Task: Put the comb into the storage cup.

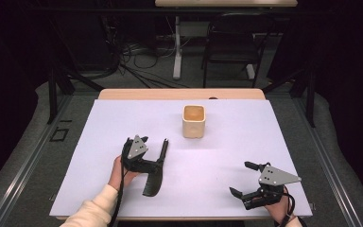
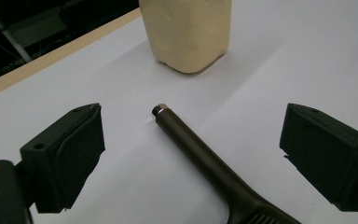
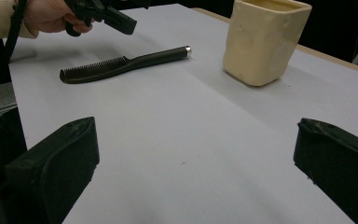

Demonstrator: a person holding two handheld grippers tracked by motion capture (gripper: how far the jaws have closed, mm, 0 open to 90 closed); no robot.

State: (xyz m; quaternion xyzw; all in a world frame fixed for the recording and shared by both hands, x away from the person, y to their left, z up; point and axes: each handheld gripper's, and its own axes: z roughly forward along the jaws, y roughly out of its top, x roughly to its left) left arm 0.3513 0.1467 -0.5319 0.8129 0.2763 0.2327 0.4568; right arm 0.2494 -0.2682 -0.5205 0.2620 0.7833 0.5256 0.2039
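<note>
Left gripper (image 1: pixel 152 145) poised over a dark comb (image 3: pixel 121 64), jaws spread wide and gripping nothing.

The comb lies flat on the white sheet (image 1: pixel 217 189) between those jaws, untouched; its long axis runs handle-first toward the cream cup (image 1: pixel 194 121) (teeth toward the person). Bare sheet lies all around it. The right gripper (image 1: pixel 241 178), also spread wide and empty, rests near the sheet's near right corner.

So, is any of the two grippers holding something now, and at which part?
Nothing is held. The left gripper stands open over the comb's handle without pressing it; the comb lies on the table. The right gripper is open with nothing between its jaws.
</note>
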